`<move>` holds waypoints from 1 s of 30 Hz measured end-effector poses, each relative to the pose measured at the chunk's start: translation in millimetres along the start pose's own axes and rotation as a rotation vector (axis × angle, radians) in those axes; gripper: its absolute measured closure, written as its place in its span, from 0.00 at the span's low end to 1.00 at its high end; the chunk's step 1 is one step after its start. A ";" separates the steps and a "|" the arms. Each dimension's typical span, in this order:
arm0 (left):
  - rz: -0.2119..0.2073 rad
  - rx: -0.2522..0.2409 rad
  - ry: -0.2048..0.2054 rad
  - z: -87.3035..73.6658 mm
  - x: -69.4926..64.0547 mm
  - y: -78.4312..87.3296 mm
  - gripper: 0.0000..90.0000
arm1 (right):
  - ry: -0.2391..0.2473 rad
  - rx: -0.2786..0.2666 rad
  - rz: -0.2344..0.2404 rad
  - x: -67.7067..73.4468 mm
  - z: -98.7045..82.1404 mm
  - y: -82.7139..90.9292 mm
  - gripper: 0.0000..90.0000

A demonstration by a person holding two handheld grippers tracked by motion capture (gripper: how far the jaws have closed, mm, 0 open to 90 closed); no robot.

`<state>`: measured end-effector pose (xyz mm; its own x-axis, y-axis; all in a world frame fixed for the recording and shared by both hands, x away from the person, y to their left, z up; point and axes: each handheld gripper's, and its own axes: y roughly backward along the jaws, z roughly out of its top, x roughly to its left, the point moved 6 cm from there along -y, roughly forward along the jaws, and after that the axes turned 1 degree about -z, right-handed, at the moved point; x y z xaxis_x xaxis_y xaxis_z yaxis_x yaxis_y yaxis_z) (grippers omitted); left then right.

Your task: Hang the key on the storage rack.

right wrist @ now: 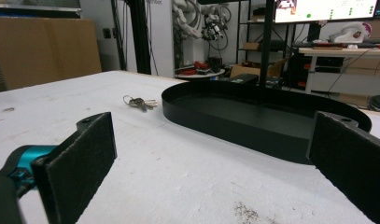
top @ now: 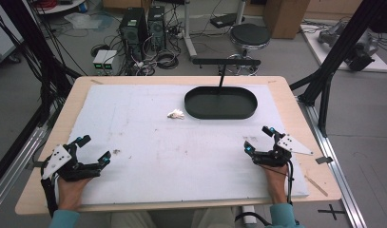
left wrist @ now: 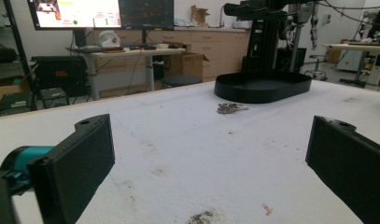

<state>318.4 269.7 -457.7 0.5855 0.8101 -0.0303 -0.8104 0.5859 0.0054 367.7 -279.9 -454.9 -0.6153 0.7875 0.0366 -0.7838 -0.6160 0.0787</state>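
Observation:
A small bunch of keys (top: 176,114) lies on the white mat, just left of a black oval tray (top: 220,102) at the far middle. The keys (left wrist: 231,108) and the tray (left wrist: 262,87) sit far ahead in the left gripper view; the right gripper view has the keys (right wrist: 140,102) to the left of the tray (right wrist: 253,116). My left gripper (top: 93,149) rests near the front left of the mat, jaws wide apart and empty. My right gripper (top: 258,138) rests near the front right, jaws also wide apart with nothing between them.
The white mat (top: 148,142) covers most of the wooden table (top: 295,99). A black camera post (top: 222,71) stands behind the tray. Dark specks stain the mat near the left gripper. Black frame struts flank the table on both sides.

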 end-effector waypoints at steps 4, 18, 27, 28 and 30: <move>0.004 0.014 -0.006 5.7 -0.8 -5.5 0.02 | 0.001 0.001 0.002 0.5 -0.1 -0.1 0.01; -0.050 0.155 -0.120 76.6 12.3 -53.6 0.02 | 0.002 0.000 0.000 0.6 0.0 -0.2 0.01; -0.121 0.295 -0.127 101.9 18.4 -98.3 0.02 | 0.004 0.000 0.000 0.6 0.0 -0.3 0.01; -0.134 0.309 -0.117 104.1 19.1 -103.2 0.02 | 0.003 0.000 0.000 0.6 0.0 -0.3 0.01; -0.157 0.343 -0.119 108.2 20.8 -112.9 0.02 | 0.003 0.000 0.000 0.5 0.0 -0.2 0.01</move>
<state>424.4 222.7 -350.8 0.7168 0.6948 0.0582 -0.6678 0.6602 0.3439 367.5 -279.3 -454.9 -0.6158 0.7872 0.0339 -0.7835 -0.6163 0.0791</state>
